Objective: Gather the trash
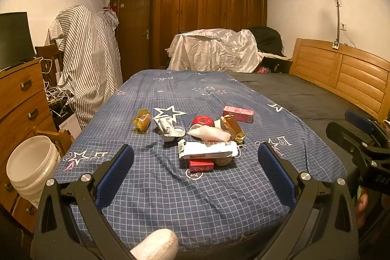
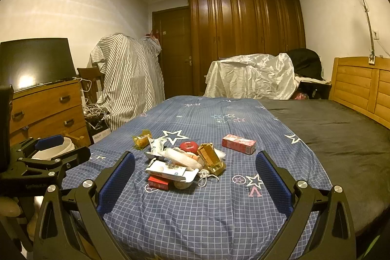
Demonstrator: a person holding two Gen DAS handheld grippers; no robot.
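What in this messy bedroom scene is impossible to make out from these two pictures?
- Round brownish item: left wrist view, mostly hidden under the white packet.
- Print on that packet: too small in both views.
- White bucket: right wrist view, mostly blocked by the left hand-held gripper; its inside shows in neither view.
- Furniture under the white sheet: fully covered in both views.

Right gripper [image 2: 195,177] spread wide, trash pile [image 2: 185,162] on blue bedspread [image 2: 219,211]

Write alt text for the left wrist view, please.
The open left gripper hovers over a blue checked bedsheet holding a pile of wrappers, small boxes and a red apple. A white bucket stands beside the bed, at left.
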